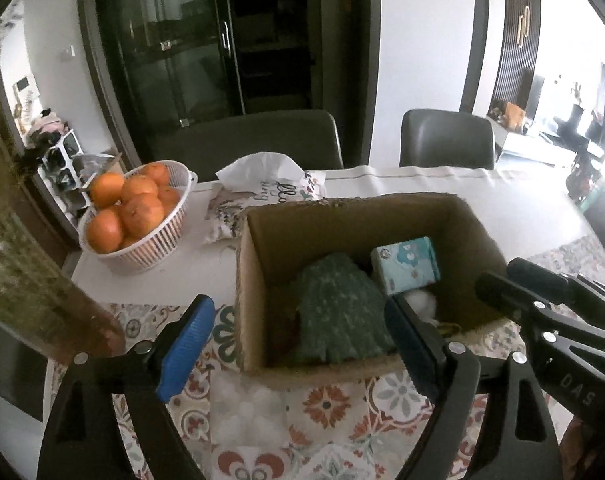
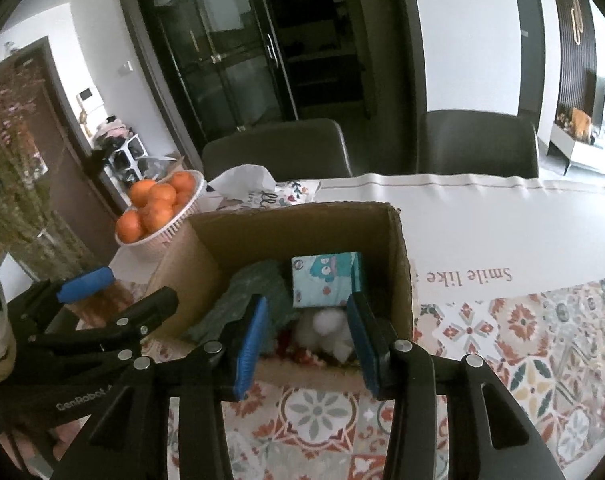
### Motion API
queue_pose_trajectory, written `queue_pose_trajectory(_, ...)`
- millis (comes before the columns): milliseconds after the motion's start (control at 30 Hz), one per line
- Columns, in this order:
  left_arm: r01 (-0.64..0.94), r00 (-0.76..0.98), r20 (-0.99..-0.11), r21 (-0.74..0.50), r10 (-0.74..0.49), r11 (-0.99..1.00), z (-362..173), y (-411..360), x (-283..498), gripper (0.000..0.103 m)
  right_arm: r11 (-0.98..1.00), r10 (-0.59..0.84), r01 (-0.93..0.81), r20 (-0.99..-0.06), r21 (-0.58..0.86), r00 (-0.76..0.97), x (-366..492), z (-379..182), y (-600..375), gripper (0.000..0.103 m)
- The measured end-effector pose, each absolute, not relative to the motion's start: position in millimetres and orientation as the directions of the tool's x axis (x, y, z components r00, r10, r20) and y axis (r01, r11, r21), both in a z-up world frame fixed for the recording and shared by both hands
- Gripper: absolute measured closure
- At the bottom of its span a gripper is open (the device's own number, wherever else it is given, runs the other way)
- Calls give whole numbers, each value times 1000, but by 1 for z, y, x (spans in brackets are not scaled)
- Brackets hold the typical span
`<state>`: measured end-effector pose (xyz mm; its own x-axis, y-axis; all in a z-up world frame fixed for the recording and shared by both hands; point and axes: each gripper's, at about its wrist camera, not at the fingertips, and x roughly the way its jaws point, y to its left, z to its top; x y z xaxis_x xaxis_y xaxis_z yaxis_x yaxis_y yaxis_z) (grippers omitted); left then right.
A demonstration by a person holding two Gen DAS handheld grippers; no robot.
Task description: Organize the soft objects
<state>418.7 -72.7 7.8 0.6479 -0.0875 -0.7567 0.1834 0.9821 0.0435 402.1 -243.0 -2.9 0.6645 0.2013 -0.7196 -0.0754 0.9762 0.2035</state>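
Note:
An open cardboard box [image 1: 382,206] [image 2: 400,264] stands on the patterned tablecloth. Inside lie a green knitted cloth [image 1: 338,308] [image 2: 258,284], a light blue tissue pack [image 1: 406,264] [image 2: 326,280] and a white fluffy toy [image 1: 422,304] [image 2: 326,330]. My left gripper [image 1: 298,344] is open and empty, just in front of the box's near wall. My right gripper [image 2: 308,344] is open and empty, over the box's near edge above the white toy. A clear bag of cotton balls [image 1: 246,416] lies on the cloth below the left gripper. The right gripper also shows at the right of the left wrist view [image 1: 542,292].
A white basket of oranges [image 1: 136,210] [image 2: 162,204] stands left of the box. A printed soft pouch with white tissue [image 1: 270,188] [image 2: 262,190] lies behind the box. Two dark chairs [image 1: 446,140] stand at the table's far side. A glass vase with branches [image 1: 22,248] stands at the left.

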Motion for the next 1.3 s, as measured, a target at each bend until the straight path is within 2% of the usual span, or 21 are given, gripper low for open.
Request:
queue_pose_trajectory(133,175,673,-734,46,-86,983,21,-69,390,13,981,185,-81,-705,179,684,375,11,-240,59)
queue_pose_trajectory(233,175,686,-722,45,-89,984,28,-66,373,12,984,169,-79,-696,159,698,354,20,-237,54)
queue_pose_trajectory(333,173,697,-712,55,-83,983,35,-64,355,12,987,152,-74,-688,143,709,335,28,-235,53)
queue_pose_trajectory(433,173,709,-700,53,-87,984,42,-62,336,10,989,140,-67,-681,133,718,315,35,-235,46)
queue_pose_trajectory(867,152,785,-615,86,-68,985,67,-55,232,0,998,55,-16,-627,68,777,213,61,-234,31)
queue_pose_trajectory(1300,133,844,-534,103,-59,986,72,-46,132,0,1000,16,-3,-558,24,830,114,65,-225,25)
